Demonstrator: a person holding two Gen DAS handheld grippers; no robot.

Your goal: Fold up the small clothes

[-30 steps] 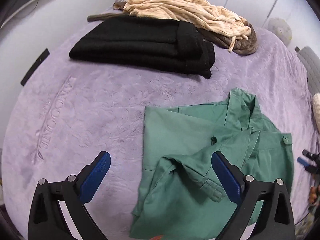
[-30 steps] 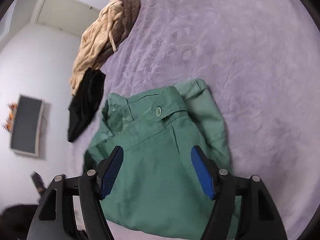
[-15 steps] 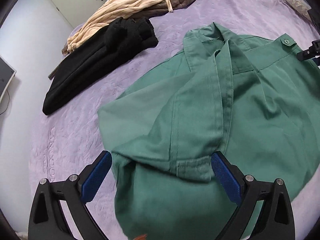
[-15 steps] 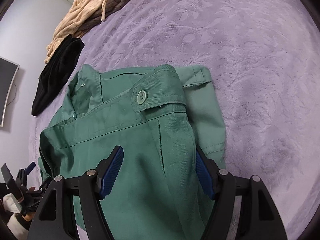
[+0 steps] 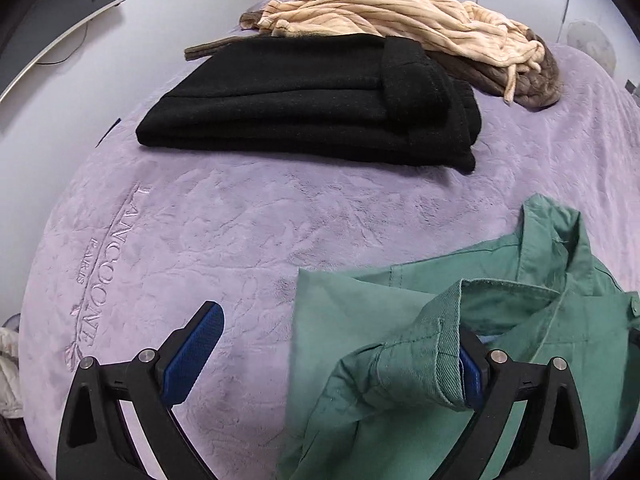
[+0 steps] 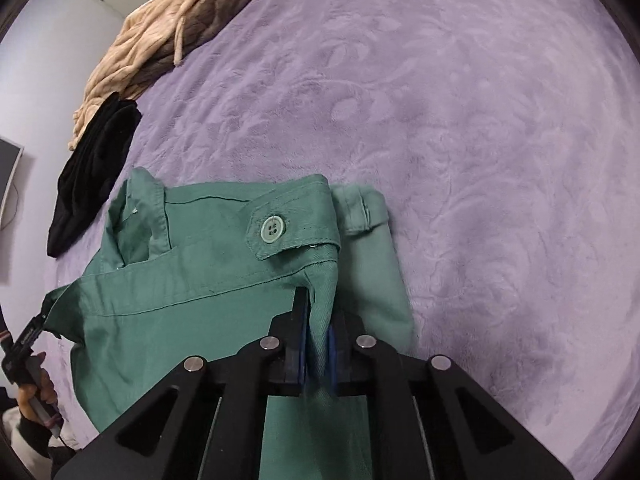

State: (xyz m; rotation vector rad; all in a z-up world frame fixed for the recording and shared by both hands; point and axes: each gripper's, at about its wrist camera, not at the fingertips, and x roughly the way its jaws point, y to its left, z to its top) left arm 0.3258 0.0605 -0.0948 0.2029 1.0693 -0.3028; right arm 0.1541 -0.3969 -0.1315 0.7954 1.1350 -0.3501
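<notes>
My right fingers [image 6: 318, 354] have just closed on a fold of the green shirt [image 6: 192, 320] lying on the bed [image 6: 460, 140]; my left fingers [image 5: 340, 356] stand wide, a cuff draped against 1. Next, grip left and fold over.

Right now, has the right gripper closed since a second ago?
Yes. The right gripper has just been closing: its pads, earlier spread wide over the green garment, now pinch a raised fold of it, below the fixed button.

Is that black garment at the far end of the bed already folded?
Folded. The black garment lies as a neat stack of flat layers, edges lined up, on the purple blanket.
</notes>
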